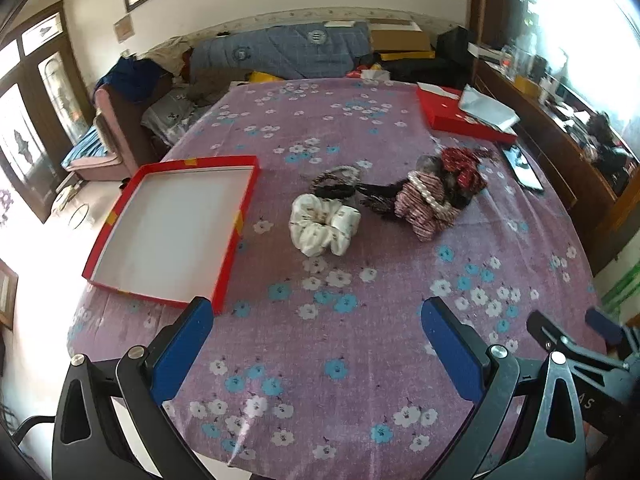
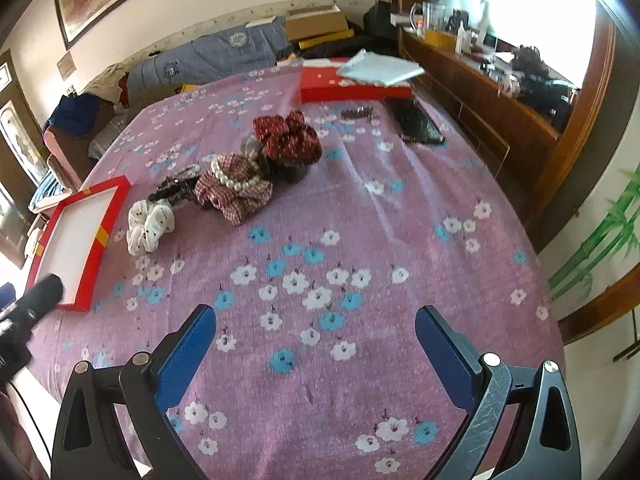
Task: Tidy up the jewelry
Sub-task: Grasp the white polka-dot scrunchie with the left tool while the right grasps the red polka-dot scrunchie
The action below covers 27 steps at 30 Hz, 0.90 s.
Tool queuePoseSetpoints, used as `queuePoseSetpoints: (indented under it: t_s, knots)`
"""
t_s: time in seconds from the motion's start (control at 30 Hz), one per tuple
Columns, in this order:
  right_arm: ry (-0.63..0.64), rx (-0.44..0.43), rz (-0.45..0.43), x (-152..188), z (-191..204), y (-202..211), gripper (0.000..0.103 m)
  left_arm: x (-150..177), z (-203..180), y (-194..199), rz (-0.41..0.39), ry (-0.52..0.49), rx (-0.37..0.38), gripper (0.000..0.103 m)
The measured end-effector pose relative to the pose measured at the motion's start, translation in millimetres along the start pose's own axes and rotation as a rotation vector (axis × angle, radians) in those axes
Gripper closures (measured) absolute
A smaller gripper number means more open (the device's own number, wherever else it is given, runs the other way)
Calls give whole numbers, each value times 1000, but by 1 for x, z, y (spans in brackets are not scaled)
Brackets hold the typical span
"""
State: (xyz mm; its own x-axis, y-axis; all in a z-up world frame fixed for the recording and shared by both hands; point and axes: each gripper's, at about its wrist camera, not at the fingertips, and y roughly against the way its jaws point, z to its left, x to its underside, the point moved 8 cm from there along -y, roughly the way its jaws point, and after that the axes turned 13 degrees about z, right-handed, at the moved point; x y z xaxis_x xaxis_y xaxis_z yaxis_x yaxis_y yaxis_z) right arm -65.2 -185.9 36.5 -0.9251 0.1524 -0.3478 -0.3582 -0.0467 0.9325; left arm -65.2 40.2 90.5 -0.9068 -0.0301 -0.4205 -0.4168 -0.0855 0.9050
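A pile of hair accessories lies mid-table on a purple flowered cloth: a white scrunchie (image 1: 324,222) (image 2: 149,226), a striped pink scrunchie (image 1: 424,206) (image 2: 236,196) with a pearl bracelet (image 1: 426,190) (image 2: 234,178) on it, a red scrunchie (image 1: 462,164) (image 2: 286,136) and dark hair bands (image 1: 336,184) (image 2: 176,190). An empty red tray (image 1: 236,216) (image 2: 102,240) with a white floor sits at the left. My left gripper (image 1: 316,344) and right gripper (image 2: 316,344) are both open and empty, above the near part of the table, well short of the pile.
A second red box (image 1: 444,116) (image 2: 352,90) with pale paper on it lies at the far right. A black phone-like object (image 1: 524,168) (image 2: 416,122) lies near the right edge. A small dark bead string (image 2: 358,113) lies by the box. A cluttered sofa stands behind the table, a wooden cabinet to the right.
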Motion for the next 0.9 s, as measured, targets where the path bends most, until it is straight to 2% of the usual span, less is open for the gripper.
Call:
queuePoseSetpoints:
  t_s: [0.2, 0.37, 0.43, 0.6, 0.67, 0.9]
  knots:
    - [1, -26, 33, 1, 3, -15, 2, -15, 41, -11, 11, 82, -38, 0]
    - [-3, -48, 69, -6, 4, -28, 2, -25, 66, -33, 54, 85, -48, 0]
    - [3, -56, 77, -12, 5, -33, 5, -32, 68, -47, 75, 71, -15, 0]
    - [18, -74, 92, -40, 10, -46, 16, -53, 63, -83, 143, 61, 74, 18]
    - [20, -71, 90, -57, 10, -51, 20, -60, 59, -94, 159, 67, 109, 18]
    - [52, -89, -20, -133, 24, -56, 21, -87, 46, -150, 231, 97, 215, 19]
